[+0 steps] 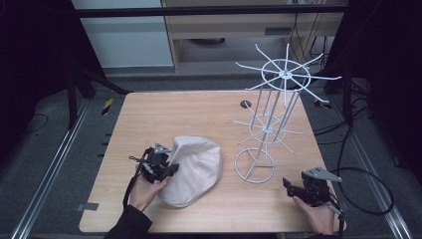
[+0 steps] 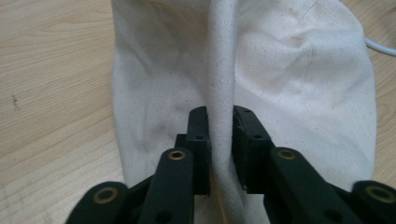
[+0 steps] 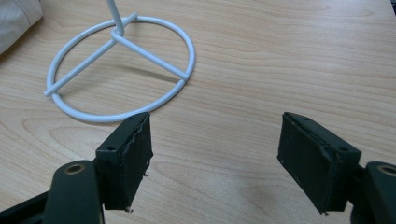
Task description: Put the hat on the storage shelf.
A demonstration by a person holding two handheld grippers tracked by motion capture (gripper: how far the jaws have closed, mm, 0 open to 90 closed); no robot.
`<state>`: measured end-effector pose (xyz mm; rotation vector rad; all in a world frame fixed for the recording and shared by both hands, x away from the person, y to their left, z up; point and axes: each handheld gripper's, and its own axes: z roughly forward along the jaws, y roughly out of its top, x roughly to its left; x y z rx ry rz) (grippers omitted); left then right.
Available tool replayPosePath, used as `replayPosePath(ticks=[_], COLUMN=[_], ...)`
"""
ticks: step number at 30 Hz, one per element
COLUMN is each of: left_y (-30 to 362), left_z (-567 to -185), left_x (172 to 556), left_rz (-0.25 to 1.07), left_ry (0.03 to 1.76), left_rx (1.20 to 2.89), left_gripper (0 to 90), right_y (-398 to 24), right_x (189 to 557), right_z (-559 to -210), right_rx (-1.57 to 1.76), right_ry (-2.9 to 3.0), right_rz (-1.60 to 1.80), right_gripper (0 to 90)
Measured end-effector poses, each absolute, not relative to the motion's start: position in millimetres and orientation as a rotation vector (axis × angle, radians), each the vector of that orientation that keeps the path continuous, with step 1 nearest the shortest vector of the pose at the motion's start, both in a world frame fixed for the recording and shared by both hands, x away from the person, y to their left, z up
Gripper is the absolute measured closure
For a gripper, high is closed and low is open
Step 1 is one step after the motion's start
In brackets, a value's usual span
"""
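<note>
Near the table's [image 1: 149, 107] front edge, the left gripper [image 1: 164, 168] has its fingers [image 2: 200, 140] pinched on a raised fold of the cap [image 1: 196, 167], probably to lift it toward the rack [image 1: 271, 119], while the right gripper [image 1: 298, 189] waits wide open and empty by the front right corner.

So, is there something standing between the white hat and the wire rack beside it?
Nothing visible does. The left gripper is pinching a fold of the white hat, and the tabletop between the hat and the wire rack is bare wood. The right gripper waits open, off to the side.
</note>
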<state>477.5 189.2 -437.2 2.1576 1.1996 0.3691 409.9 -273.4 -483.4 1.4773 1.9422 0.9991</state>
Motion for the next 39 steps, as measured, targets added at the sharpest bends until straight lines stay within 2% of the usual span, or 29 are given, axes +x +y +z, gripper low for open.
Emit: replayPosePath(ticks=[4, 7, 16, 26, 39], left_y=[190.1, 191.2, 197.0, 213.0, 215.4], left_z=[-437.5, -437.0, -429.4, -405.0, -388.4], left_x=[476.8, 476.5, 470.2, 454.2, 442.5], left_rz=[0.369, 0.358, 0.383, 0.457, 0.471], left_ry=[1.196, 1.192, 1.152, 1.085, 1.030], left_rx=[2.154, 2.152, 2.099, 1.954, 1.903], left_gripper=[86.1, 87.7, 88.5, 88.7, 88.7], right_y=[-272.9, -272.7, -273.4, -274.2, -274.4], right_x=[410.0, 409.9, 410.3, 409.8, 408.7], right_z=[-484.1, -484.0, -484.5, -485.6, -484.5], right_rx=[1.480, 1.476, 1.474, 1.465, 1.467], right_ry=[1.950, 1.950, 1.950, 1.945, 1.941], right_rz=[0.999, 0.999, 0.998, 0.997, 1.008], right_gripper=[26.1, 26.1, 26.1, 26.0, 25.8])
